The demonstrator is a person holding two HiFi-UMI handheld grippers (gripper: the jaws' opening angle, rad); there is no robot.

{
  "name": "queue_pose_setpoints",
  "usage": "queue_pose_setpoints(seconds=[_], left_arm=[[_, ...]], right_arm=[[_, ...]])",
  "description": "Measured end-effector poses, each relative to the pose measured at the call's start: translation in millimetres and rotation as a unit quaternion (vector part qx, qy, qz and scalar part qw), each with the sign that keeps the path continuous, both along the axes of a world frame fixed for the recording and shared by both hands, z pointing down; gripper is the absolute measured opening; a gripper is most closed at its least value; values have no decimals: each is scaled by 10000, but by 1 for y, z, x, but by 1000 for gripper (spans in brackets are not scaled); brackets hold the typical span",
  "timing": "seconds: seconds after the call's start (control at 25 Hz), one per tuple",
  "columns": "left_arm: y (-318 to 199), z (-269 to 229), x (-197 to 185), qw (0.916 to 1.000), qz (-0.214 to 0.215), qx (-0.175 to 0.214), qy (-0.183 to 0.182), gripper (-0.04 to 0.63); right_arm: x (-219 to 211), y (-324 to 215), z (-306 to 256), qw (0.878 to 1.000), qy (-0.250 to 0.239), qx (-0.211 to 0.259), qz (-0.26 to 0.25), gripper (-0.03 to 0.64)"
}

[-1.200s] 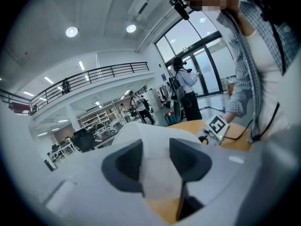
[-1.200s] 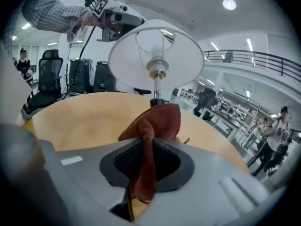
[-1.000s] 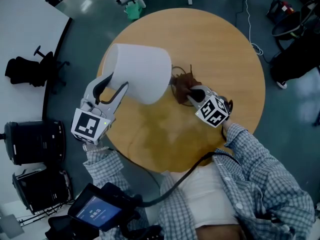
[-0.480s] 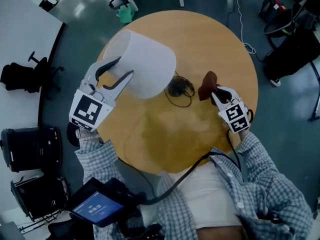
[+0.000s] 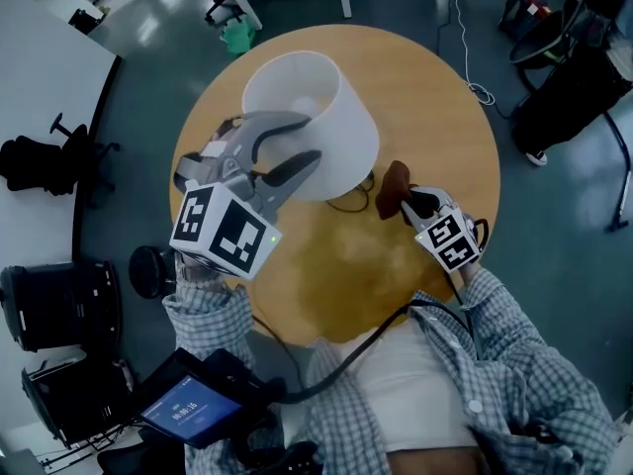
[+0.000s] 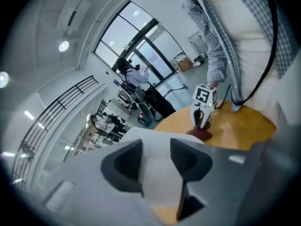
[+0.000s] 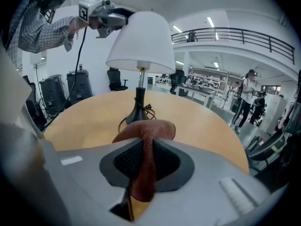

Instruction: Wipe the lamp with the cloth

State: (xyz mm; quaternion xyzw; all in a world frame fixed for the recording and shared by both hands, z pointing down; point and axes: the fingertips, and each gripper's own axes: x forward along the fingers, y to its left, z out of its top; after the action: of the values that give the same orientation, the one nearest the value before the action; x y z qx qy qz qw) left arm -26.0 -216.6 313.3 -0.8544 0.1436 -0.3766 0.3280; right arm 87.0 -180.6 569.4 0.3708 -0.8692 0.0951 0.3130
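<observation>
Between the jaws of the right gripper [image 7: 146, 147] sits the cloth [image 7: 146, 128], pinched tight, with a brownish fold flopping out past the tips and a tail hanging down behind them; it's soft and limp, so I'd guess it'll mould round whatever it gets dragged over; straight ahead of that gripper, a little way off on the round table [image 7: 197, 121], stands the lamp [image 7: 140, 55]: black base [image 7: 135, 113] at the bottom, thin stem [image 7: 140, 84] going straight up, white shade [image 5: 316, 107] on top with its wide mouth facing down, so the long axis is plain vertical; cord [image 5: 348, 198] looped at the foot; on the lamp's far side the left gripper [image 5: 312, 139] has its jaws well apart with the shade's wall right at them, nothing squeezed, can't tell if a pad touches; my take: lamp looks light and top-heavy, shade thin and easy to dent, so steady it at the stem or base and wipe gently
</observation>
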Motion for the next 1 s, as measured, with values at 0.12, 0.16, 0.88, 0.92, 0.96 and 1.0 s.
queue_pose_setpoints(seconds=[0.12, 0.16, 0.88, 0.92, 0.96, 1.0], left_arm=[[10, 2, 4, 10000, -37, 70, -60, 189], [12, 3, 3, 9999, -74, 96, -45, 190], [28, 1, -20, 9955, -435, -50, 845, 298], [29, 0, -21, 9949, -446, -55, 899, 298], [30, -1, -21, 9945, -454, -60, 938, 298], [31, -2, -21, 9943, -459, -64, 963, 298]], right_arm=[[-13, 8, 21, 9989, 286, -254, -256, 60], [-16, 10, 29, 9982, 380, -335, -327, 61], [-40, 10, 44, 9970, 457, -534, -308, 264], [-39, 10, 41, 9972, 443, -514, -306, 264], [-37, 12, 40, 9973, 433, -514, -290, 265], [-36, 13, 38, 9974, 415, -525, -258, 266]])
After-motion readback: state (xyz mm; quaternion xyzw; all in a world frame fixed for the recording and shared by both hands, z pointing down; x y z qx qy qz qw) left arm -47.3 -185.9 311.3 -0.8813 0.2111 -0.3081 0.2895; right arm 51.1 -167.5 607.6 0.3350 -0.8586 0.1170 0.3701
